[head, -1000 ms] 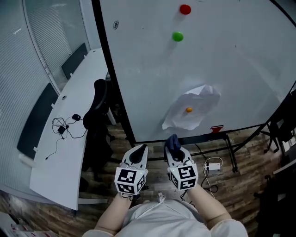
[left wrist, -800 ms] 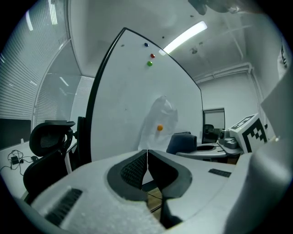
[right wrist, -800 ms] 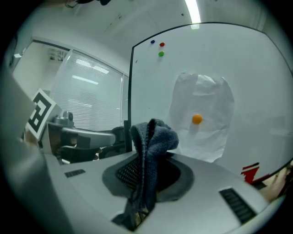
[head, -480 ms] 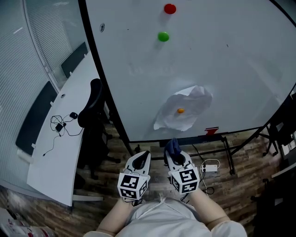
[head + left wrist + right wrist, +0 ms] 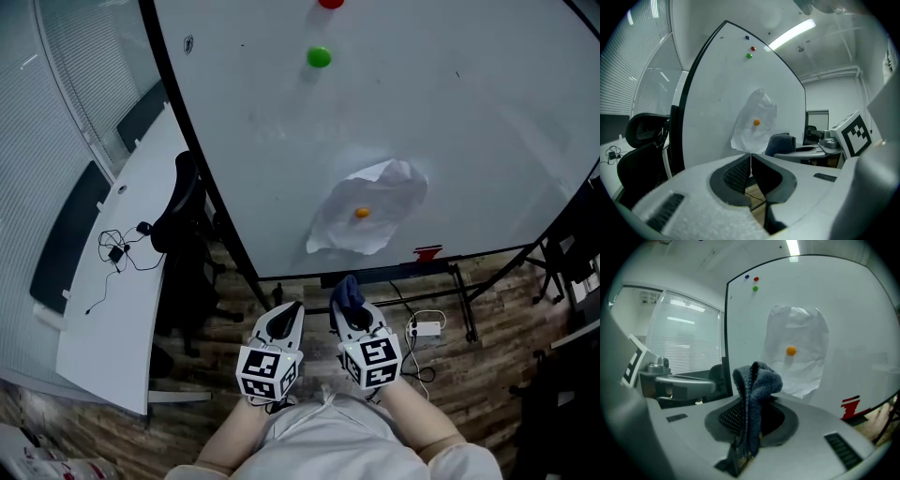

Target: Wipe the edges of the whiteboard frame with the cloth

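The whiteboard (image 5: 441, 112) stands ahead, its black frame (image 5: 192, 159) running down the left side and along the bottom. A sheet of paper (image 5: 370, 216) is pinned to it by an orange magnet (image 5: 362, 213). My right gripper (image 5: 351, 309) is shut on a dark blue cloth (image 5: 348, 292), which sticks up folded between the jaws (image 5: 754, 394). My left gripper (image 5: 283, 317) is shut with nothing in it (image 5: 750, 164). Both are held close together below the board's bottom edge, apart from the frame.
A black office chair (image 5: 183, 230) stands at the board's left edge beside a white desk (image 5: 112, 272) with cables. Green (image 5: 319, 57) and red magnets sit high on the board. A power strip (image 5: 425, 328) and stand legs (image 5: 464, 300) lie under the board.
The view has shifted right and up along the board: the board, chair and desk have slid left in the head view. Both grippers keep their pose and grip.
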Action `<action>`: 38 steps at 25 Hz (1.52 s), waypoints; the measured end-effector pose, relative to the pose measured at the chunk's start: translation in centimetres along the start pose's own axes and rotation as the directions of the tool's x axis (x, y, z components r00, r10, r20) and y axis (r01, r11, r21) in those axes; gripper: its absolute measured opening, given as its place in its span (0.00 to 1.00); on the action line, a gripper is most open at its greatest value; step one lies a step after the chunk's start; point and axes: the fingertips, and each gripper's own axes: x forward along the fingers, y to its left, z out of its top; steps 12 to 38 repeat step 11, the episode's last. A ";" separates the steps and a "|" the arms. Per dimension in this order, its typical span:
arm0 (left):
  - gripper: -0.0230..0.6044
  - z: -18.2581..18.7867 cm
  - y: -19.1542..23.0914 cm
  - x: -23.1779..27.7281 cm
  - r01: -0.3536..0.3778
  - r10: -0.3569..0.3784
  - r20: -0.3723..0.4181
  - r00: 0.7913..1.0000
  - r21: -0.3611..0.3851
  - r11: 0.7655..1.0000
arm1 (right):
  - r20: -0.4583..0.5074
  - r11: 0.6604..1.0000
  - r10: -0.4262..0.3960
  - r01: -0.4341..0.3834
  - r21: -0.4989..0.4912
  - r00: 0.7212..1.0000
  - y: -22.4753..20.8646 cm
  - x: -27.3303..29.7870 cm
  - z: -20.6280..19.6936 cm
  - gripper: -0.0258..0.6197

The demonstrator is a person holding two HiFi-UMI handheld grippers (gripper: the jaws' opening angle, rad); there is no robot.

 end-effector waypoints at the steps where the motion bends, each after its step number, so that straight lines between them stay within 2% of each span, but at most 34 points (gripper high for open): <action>1: 0.07 0.0 0.0 0.0 0.001 -0.001 -0.001 1.000 0.000 1.000 | -0.003 1.000 0.000 0.000 -0.001 1.000 0.0 0.0 0.0 0.14; 38: 0.07 -0.4 0.3 0.2 0.005 -0.005 -0.007 1.000 -0.008 1.000 | -0.025 1.000 0.008 -0.008 0.001 1.000 0.4 0.4 -0.7 0.14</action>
